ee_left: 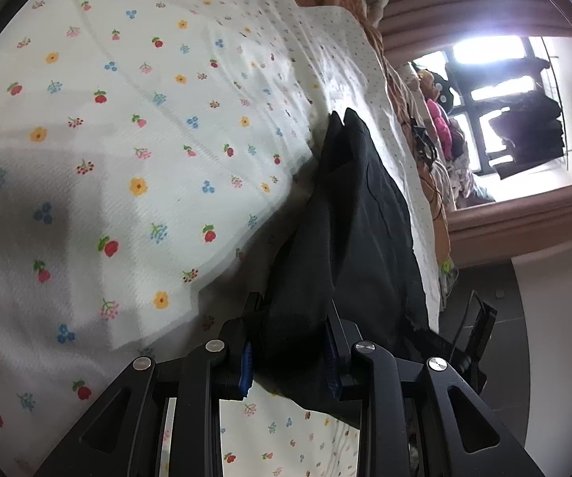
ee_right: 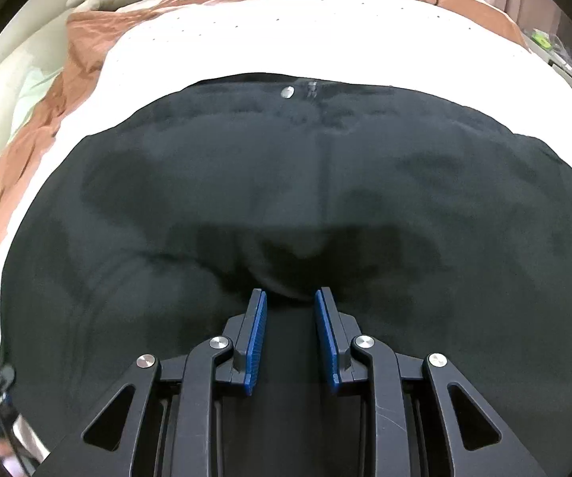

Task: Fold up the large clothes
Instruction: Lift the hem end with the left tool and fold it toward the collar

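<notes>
Bed (ee_right: 246, 43): I've got the black trousers (ee_right: 286, 183) spread flat on it, waist button facing up.
Progress: early by my read, no finished fold, most folding left.
Left gripper (ee_left: 292, 320): jaws pinching a bunch of trouser cloth.
Right gripper (ee_right: 290, 298): jaws part-spread over the cloth; can't tell if it's gripped.

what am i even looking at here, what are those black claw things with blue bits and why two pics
Each picture comes from a camera mounted on a hand-held two-finger gripper, looking along its fingers; a person holds one in each hand. The blue strips are the finger pads. In the left wrist view, the left gripper is shut on a bunch of the black trousers, above a flowered sheet. In the right wrist view, the right gripper pinches a fold of the same black trousers, spread over a white cover on a bed.
</notes>
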Tool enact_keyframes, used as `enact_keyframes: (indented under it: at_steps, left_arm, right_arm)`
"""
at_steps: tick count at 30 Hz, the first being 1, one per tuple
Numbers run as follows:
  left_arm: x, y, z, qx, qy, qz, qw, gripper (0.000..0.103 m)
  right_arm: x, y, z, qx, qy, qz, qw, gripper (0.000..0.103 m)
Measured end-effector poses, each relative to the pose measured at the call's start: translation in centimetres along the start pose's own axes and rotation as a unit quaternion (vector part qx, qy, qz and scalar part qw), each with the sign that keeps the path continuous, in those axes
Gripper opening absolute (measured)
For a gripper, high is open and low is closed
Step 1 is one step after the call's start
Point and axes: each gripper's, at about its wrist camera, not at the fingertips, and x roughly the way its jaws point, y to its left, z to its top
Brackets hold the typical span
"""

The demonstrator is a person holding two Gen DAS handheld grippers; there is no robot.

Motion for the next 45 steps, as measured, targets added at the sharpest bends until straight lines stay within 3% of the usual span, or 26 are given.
enact_keyframes:
  at_steps: [11, 17, 20, 30, 34, 45]
  left_arm:
    - [0.4, 0.0, -0.1, -0.006, 0.002, 0.013, 0.9999, 0.029]
    - [-0.1, -1.0, 0.1, 0.000, 0.003, 0.014, 0.9999, 0.023]
    - [-0.6, -2.1, 0.3, 0.011, -0.002, 0.009, 0.9999, 0.021]
    - [-2.3, -7.0, 0.7, 0.052, -0.011, -0.039, 0.9978, 0.018]
    - [-2.6, -9.0, 0.7, 0.070, -0.007, -0.058, 0.9958, 0.016]
    - [-2.9, -15.5, 0.1, 0.132, -0.005, -0.088, 0.9873, 0.013]
  right_arm:
    - [2.4, -0.7, 5.6, 0.012, -0.002, -0.017, 1.000, 0.027]
    - [1.1, -2.3, 6.4, 0.050, 0.012, 0.011, 0.999, 0.027]
    - [-1.4, -2.5, 4.9, 0.040, -0.009, 0.009, 0.999, 0.027]
    - [-8.6, -4.7, -1.9, 0.055, -0.018, 0.069, 0.996, 0.027]
    - [-10.8, -4.9, -4.9, 0.055, -0.023, 0.092, 0.994, 0.037]
    - [-11.3, -3.5, -11.0, 0.059, -0.016, 0.139, 0.988, 0.037]
